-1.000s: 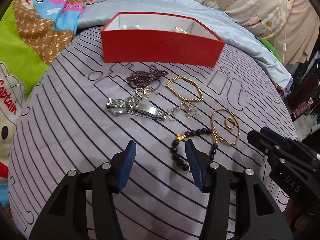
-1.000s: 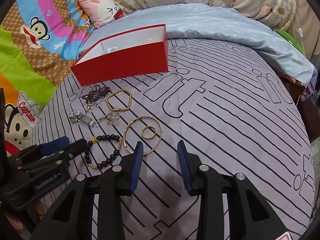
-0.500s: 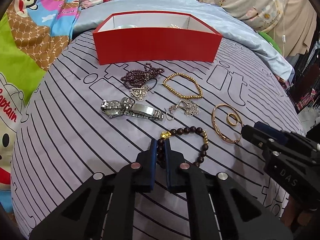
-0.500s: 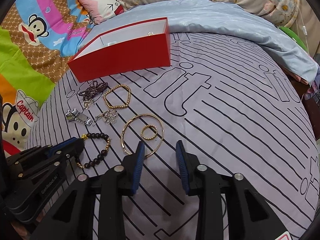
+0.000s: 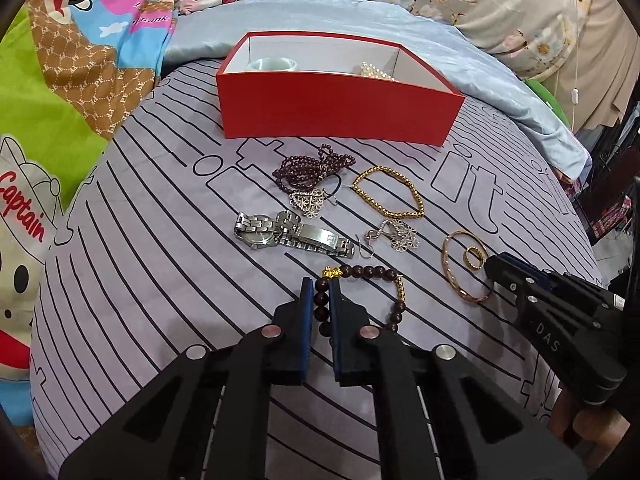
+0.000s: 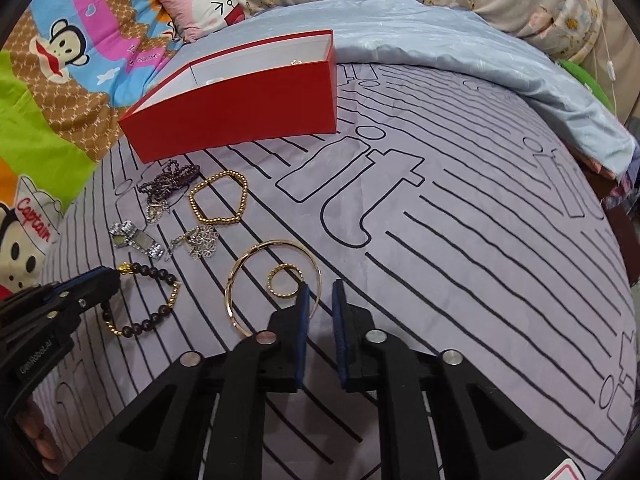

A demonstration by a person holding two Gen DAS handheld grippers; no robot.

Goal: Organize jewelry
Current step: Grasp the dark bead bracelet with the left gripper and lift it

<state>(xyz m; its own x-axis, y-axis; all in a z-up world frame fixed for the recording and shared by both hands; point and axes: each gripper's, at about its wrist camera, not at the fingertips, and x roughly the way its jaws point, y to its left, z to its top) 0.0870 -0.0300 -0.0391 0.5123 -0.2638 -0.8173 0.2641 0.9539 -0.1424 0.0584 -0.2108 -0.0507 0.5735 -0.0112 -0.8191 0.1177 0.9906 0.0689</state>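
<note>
**Two pieces gripped, most of the jewelry not yet boxed**

On the bed's striped grey cover [image 5: 132, 264], the left gripper [image 5: 320, 296] has its fingers [image 5: 306, 304] drawn narrow around the near-left run of the dark bead bracelet [image 5: 368, 271], which lies flat on the cover. The right gripper [image 6: 319, 300] has its fingers narrowed too, with the near rim of the gold bangle [image 6: 240, 276] passing between them; whether they actually pinch it I cannot tell. A small gold ring [image 6: 283, 281] lies inside the bangle's loop.

Toward the head of the bed stands the open red box [image 5: 336, 112]. It holds a pale green bangle [image 5: 272, 65] at its left end and a heap of pearls [image 5: 376, 71] at its right; the rest of its floor is hidden by the front wall.

Judging by that, the sorting is at an early stage: two pieces are boxed, and seven or so lie in front of the box. These are a purple bead strand [image 5: 308, 168], a gold bead bracelet [image 5: 390, 192], a steel watch [image 5: 288, 234], and two silver filigree pendants [image 5: 308, 202] [image 5: 400, 234], besides the pieces now at the fingers.
</note>
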